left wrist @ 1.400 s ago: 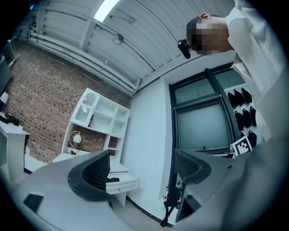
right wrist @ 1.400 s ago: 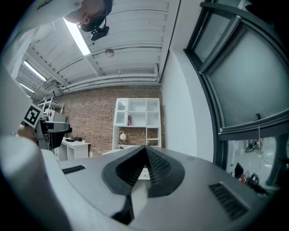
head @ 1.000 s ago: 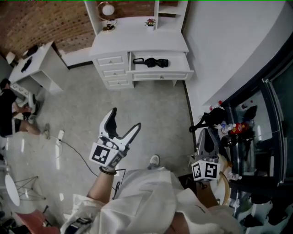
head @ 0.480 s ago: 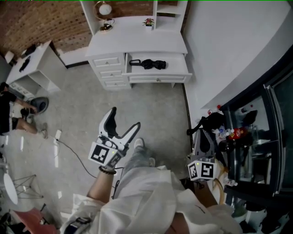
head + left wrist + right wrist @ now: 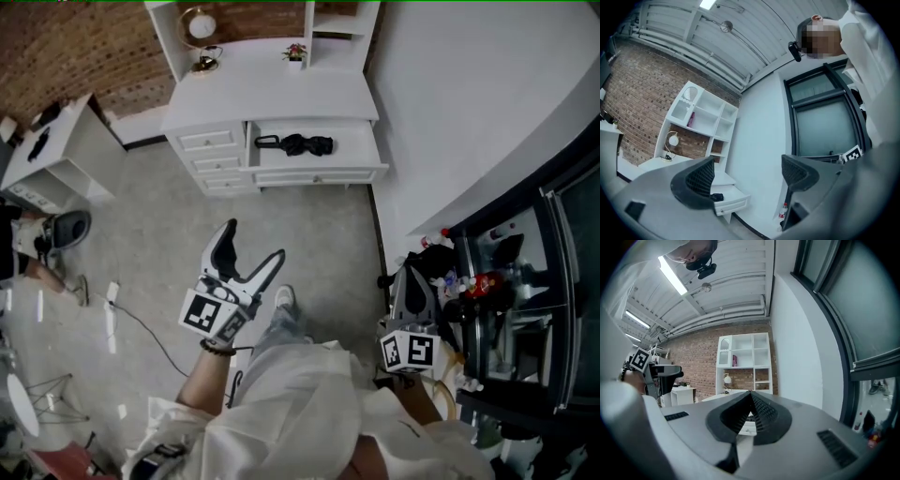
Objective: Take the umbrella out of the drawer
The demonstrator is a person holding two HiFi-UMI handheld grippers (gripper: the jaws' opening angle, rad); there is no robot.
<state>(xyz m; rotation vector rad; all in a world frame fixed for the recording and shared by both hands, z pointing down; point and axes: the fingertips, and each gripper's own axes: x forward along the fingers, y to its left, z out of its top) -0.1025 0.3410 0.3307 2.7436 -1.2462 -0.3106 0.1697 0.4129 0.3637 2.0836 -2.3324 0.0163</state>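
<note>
Black umbrella lies in the pulled-out drawer, far off, details tiny. My left hand-held gripper is spread wide and empty, right hand-held gripper pinched together.

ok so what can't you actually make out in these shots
- Umbrella: in the head view it is too small to read its strap or handle. In the left gripper view, a jaw of the open left gripper covers most of it.
- Open drawer: in the right gripper view it is mostly hidden behind the shut right gripper.
- Small drawers: shut, so their contents are hidden.
- Clutter at the right: too dark and jumbled to name.
</note>
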